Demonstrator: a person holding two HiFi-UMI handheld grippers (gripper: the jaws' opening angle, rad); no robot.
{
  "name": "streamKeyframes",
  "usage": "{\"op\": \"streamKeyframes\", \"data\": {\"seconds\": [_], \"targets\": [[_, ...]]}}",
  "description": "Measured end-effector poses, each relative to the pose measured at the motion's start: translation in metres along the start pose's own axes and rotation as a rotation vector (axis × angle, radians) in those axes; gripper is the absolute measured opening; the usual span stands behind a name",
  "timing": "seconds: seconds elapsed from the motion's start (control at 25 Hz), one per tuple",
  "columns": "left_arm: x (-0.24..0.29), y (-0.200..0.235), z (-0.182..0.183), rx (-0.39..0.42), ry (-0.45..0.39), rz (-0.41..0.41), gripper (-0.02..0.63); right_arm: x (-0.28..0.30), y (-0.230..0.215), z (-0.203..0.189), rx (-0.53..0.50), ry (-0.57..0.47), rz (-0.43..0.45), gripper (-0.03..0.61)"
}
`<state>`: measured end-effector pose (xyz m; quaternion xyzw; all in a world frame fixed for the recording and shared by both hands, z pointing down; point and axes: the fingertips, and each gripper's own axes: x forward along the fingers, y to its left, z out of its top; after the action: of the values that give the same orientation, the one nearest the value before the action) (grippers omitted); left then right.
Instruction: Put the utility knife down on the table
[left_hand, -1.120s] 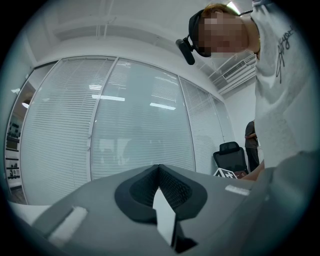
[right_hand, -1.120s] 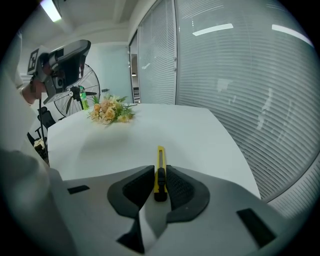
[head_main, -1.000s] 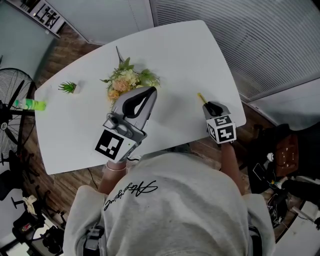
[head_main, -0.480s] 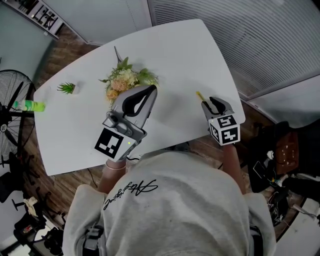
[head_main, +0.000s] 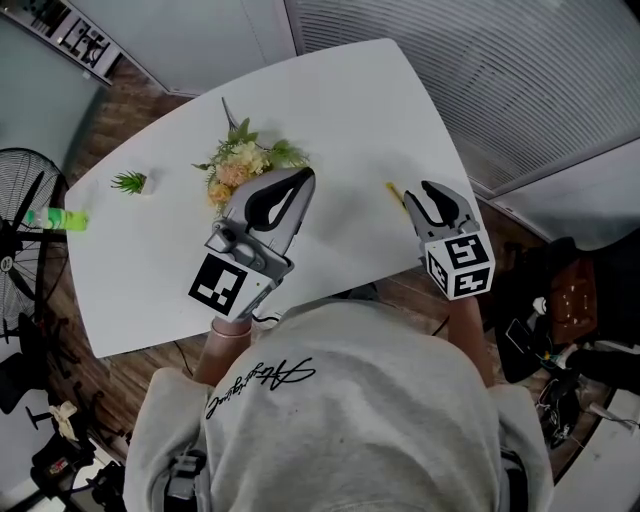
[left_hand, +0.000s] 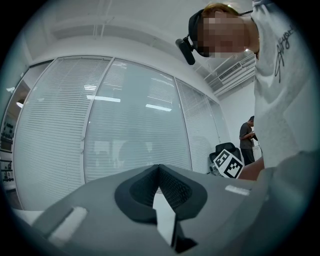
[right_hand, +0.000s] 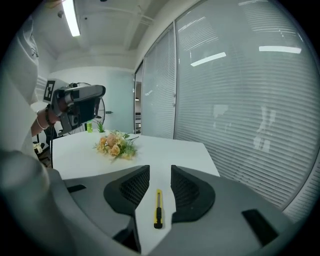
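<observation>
The yellow utility knife (head_main: 396, 192) lies flat on the white table (head_main: 350, 110) near its right edge. In the right gripper view the knife (right_hand: 158, 208) shows on the tabletop, framed by the gap between the jaws. My right gripper (head_main: 433, 191) hangs above and just right of it, open; its jaws have just been opening and nothing is between them (right_hand: 160, 172). My left gripper (head_main: 298, 180) is held level over the table's near middle, shut on nothing, its pads meeting at the tip (left_hand: 159, 168).
A bunch of pale flowers (head_main: 240, 162) lies left of centre, just beyond the left gripper. A small green plant (head_main: 130, 182) and a green bottle (head_main: 55, 217) stand at the far left. A fan (head_main: 20, 235) stands off the table's left edge. Blinds line the wall behind.
The right gripper has opened, let go of the knife and risen away from it; the knife stays on the table. The left gripper has not moved.
</observation>
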<state>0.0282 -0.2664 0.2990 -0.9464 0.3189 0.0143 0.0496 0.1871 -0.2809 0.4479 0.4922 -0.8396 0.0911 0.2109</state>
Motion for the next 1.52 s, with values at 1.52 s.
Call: {"op": "streamKeyframes", "data": {"seconds": [1.52], "targets": [[0.002, -0.013, 0.007, 0.007, -0.021, -0.033, -0.006, -0.083, 0.021, 0.111, -0.072, -0.469, -0.002, 0.051]]}}
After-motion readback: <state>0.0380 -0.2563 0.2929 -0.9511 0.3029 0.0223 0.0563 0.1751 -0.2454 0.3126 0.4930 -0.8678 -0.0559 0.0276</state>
